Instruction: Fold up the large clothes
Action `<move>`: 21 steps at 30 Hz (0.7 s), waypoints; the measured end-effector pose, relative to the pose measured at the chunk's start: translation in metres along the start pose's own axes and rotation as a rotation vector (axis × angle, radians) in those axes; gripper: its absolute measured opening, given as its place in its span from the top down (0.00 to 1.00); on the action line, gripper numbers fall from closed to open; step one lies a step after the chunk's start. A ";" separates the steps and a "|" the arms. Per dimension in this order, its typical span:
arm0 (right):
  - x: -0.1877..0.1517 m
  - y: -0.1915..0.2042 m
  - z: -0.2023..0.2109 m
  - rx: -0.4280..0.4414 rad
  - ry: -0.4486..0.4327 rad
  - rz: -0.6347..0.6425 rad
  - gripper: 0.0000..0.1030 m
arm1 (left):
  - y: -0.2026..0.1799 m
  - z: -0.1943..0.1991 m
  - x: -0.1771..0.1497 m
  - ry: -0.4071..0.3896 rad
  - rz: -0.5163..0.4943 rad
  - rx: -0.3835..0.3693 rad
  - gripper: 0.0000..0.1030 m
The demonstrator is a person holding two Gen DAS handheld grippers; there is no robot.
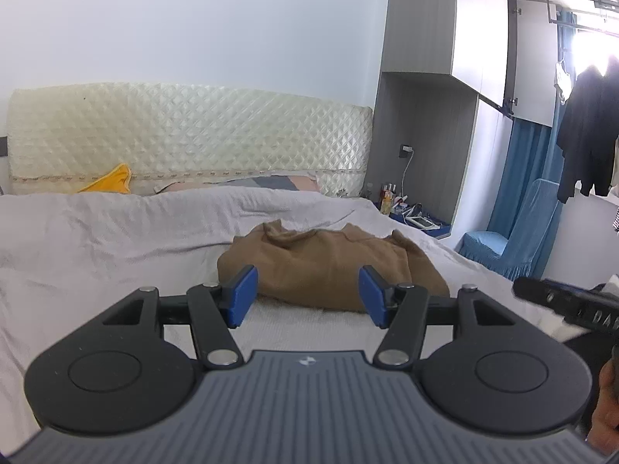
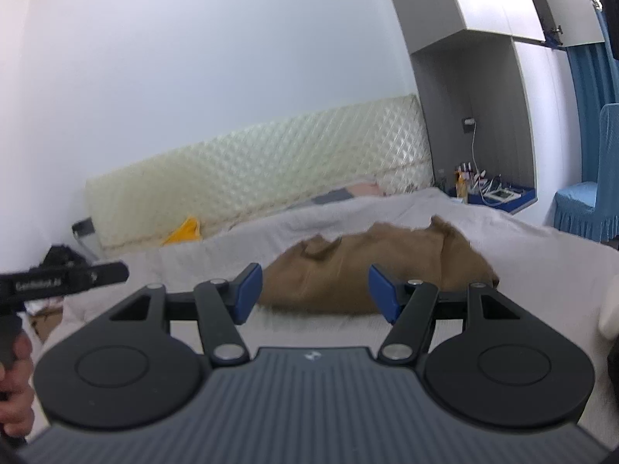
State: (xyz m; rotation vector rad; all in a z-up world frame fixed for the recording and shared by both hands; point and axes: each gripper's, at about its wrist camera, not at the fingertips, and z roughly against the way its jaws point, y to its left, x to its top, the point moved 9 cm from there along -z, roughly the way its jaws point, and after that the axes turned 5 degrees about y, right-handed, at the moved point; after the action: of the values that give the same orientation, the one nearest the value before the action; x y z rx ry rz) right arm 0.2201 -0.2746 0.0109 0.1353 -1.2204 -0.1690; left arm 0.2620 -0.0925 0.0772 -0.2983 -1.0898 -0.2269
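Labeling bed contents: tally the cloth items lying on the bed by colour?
Brown: 1, the garment
Yellow: 1, the cloth by the headboard
Grey: 1, the bedspread
Pink and grey: 1, the pillow
Total: 4

In the right wrist view the crumpled brown cloth garment (image 2: 371,266) is blurred; at nine o'clock a hand (image 2: 15,382) is cut off by the edge.

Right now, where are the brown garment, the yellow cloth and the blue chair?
brown garment (image 1: 329,266): left wrist view, middle of its bundled fabric.
yellow cloth (image 1: 112,182): left wrist view, its raised fold by the headboard.
blue chair (image 1: 518,232): left wrist view, its covered backrest.
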 end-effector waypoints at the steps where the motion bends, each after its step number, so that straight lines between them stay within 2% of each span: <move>1: -0.007 0.003 0.000 -0.011 0.003 0.016 0.38 | 0.001 0.001 -0.007 0.001 0.003 0.001 0.38; 6: -0.039 0.007 -0.008 -0.060 0.012 0.051 0.38 | 0.011 0.001 -0.035 -0.007 0.005 0.034 0.38; 11: -0.062 -0.004 -0.021 -0.112 0.034 0.052 0.38 | 0.015 -0.014 -0.053 0.003 -0.001 0.049 0.38; 18: -0.087 -0.023 -0.034 -0.155 0.061 0.046 0.38 | 0.017 -0.037 -0.075 0.027 0.020 0.045 0.38; 21: -0.090 -0.027 -0.034 -0.160 0.045 0.042 0.38 | 0.017 -0.044 -0.082 0.035 0.029 0.051 0.38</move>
State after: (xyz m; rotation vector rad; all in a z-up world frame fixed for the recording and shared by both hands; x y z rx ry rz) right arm 0.2210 -0.2827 -0.0887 -0.0256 -1.1595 -0.2254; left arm 0.2676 -0.0885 -0.0166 -0.2635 -1.0547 -0.1773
